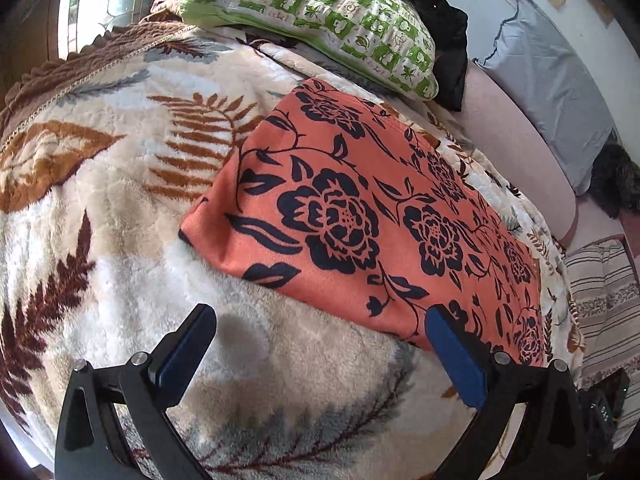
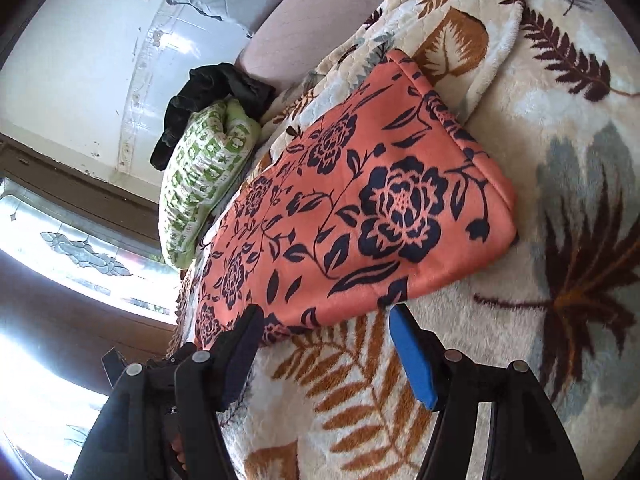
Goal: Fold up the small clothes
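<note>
An orange cloth with dark navy flowers [image 1: 360, 216] lies folded flat as a rough rectangle on a fleece blanket [image 1: 120, 200]. My left gripper [image 1: 320, 316] hovers at its near edge with the jaws wide open; the right finger overlaps the cloth's near corner, the left finger is over bare blanket. In the right wrist view the same cloth [image 2: 352, 216] lies ahead. My right gripper [image 2: 326, 312] stands open just short of its near edge, with nothing pressed between the blue pads.
A green-and-white patterned pillow [image 1: 320, 20] and a black garment [image 1: 444, 28] lie beyond the cloth. A grey pillow [image 1: 552, 92] leans on a pink headboard [image 1: 516, 152]. A bright window [image 2: 80, 248] is at the left in the right wrist view.
</note>
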Demonstrator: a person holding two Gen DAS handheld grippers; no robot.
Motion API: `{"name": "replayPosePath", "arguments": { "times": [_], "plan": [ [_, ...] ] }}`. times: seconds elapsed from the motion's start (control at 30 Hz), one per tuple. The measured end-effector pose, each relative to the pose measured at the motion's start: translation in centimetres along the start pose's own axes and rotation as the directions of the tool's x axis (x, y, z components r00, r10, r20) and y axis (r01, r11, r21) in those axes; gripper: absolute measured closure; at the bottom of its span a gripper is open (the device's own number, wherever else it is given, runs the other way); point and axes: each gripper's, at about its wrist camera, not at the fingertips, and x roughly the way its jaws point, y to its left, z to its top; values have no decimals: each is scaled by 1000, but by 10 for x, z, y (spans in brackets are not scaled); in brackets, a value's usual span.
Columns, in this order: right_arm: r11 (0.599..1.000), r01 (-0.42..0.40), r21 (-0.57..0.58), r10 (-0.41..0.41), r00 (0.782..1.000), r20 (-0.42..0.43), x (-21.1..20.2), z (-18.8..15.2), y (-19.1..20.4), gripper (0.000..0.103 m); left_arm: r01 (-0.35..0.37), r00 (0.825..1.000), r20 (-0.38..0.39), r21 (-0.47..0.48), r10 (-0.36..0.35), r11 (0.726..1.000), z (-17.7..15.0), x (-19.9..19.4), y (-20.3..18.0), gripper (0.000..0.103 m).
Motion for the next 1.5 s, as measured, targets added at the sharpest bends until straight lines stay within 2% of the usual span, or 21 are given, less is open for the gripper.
{"name": "replayPosePath", "arguments": {
  "times": [0.1,0.13,0.23,0.33,0.47,0.53,0.67,0.73,0.77,0.83,0.87,0.9,0.97,1.0,1.07,1.1,1.17,1.23,1.37,1.5],
  "plan": [
    [997,-10,81,16,997,-72,13,-11,-8,30,47,995,-91,-29,-49,998,-1,11,4,0],
    [995,-1,103,10,996,-92,19,-12,-10,30,47,994,-98,-43,-51,998,0,13,5,0],
    [994,4,113,4,997,-72,24,-6,-11,29,42,996,-77,-82,-48,996,9,17,7,0],
    [989,9,150,-2,999,-46,31,8,-17,29,6,998,-62,-123,-14,992,23,28,6,0],
    [979,-7,204,9,1000,-8,38,28,-25,29,-40,999,-32,-116,36,992,32,35,-2,0],
    [972,-23,233,21,1000,11,41,37,-27,29,-28,1000,-6,-148,27,989,36,35,-1,0],
    [960,-58,275,37,996,81,43,51,-34,29,71,995,84,-262,-51,962,48,32,19,0],
    [945,-92,314,52,990,133,42,56,-40,29,104,991,113,-288,-74,952,51,32,25,0],
    [939,-107,327,57,986,157,41,57,-42,29,110,989,129,-288,-75,951,51,32,26,3],
    [937,-125,325,64,980,191,41,60,-44,29,101,987,150,-279,-60,955,51,30,27,24],
    [943,-128,306,66,977,205,42,62,-44,31,90,988,144,-271,-52,958,51,31,27,47],
    [952,-116,284,55,975,215,42,63,-41,36,84,990,128,-267,-51,960,51,35,27,62],
    [970,-48,238,-5,976,217,42,64,-38,78,117,989,125,-289,-84,950,49,38,31,72],
    [974,-8,228,-39,979,202,44,64,-38,78,132,986,136,-295,-95,946,48,37,33,77],
    [975,5,223,-52,977,206,44,62,-39,83,150,982,150,-283,-111,947,47,32,32,81],
    [982,36,187,-78,972,223,40,61,-33,84,156,980,160,-275,-115,949,47,29,30,83],
    [988,147,36,-152,945,290,32,57,-7,86,167,975,183,-258,-122,952,47,22,26,84],
    [977,203,-61,-171,925,339,26,50,13,87,165,973,200,-238,-118,957,45,13,23,84],
    [972,226,-59,-191,916,354,14,41,13,87,177,971,198,-228,-133,957,33,-3,27,85],
    [973,228,-29,-206,921,331,-5,30,8,87,166,977,169,-205,-132,965,22,-12,39,85]
  ]
}}
